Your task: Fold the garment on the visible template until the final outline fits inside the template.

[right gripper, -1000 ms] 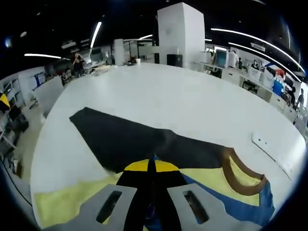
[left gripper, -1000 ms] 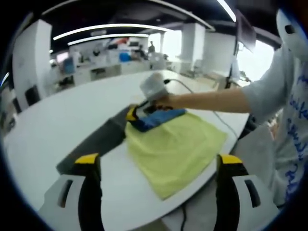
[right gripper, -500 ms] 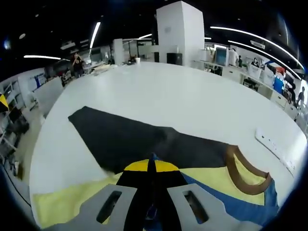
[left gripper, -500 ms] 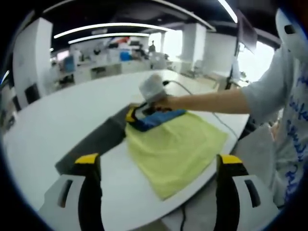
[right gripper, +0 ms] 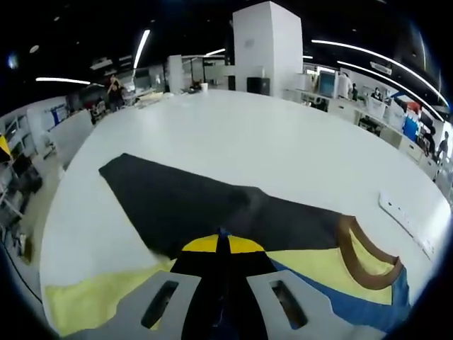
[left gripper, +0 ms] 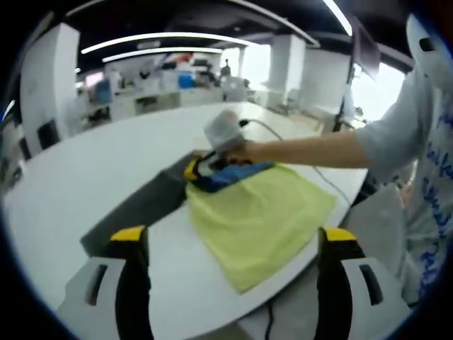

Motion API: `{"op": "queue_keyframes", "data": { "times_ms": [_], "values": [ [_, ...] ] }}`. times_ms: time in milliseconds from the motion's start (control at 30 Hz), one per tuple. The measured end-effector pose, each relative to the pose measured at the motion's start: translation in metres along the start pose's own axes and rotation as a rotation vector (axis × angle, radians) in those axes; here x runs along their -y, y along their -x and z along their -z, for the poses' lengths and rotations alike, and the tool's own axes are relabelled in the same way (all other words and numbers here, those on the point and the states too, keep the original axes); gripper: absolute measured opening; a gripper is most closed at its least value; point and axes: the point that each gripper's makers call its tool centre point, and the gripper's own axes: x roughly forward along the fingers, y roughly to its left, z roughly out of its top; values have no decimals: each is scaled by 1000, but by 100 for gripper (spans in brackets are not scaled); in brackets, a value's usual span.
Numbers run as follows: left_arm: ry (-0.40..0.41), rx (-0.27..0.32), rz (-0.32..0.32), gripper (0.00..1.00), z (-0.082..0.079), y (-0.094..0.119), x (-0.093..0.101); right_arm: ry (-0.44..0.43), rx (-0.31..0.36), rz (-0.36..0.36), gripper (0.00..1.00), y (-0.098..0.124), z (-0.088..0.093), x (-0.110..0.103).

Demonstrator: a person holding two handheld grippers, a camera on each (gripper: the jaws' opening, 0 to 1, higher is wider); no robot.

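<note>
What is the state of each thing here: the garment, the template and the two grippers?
garment: yellow and blue, lying partly folded on the table, one edge gripped.
dark template: flat on the white table, partly covered by the garment.
left gripper: jaws wide open, empty.
right gripper: shut on the garment.

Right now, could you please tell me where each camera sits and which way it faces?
Left gripper view: rides the open left claw, held off the table's edge, facing the yellow garment, dark template and the person's arm.
Right gripper view: rides the right claw, shut on the garment, facing across the template.
Shared: garment, template, table.
</note>
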Motion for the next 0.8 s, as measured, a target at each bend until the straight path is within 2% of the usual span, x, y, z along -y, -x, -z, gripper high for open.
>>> {"op": "queue_keyframes", "data": {
  "times_ms": [333,500,800],
  "values": [
    [5,2,3,94,0,0,-1,-2,26,-19,5,0,-8,-7],
    [4,3,3,94,1,-1,0,2,27,-37,13,1,-9,-13],
    [-1,9,-1,94,-1,1,-1,5,35,-32,26,1,-13,-11]
  ]
}}
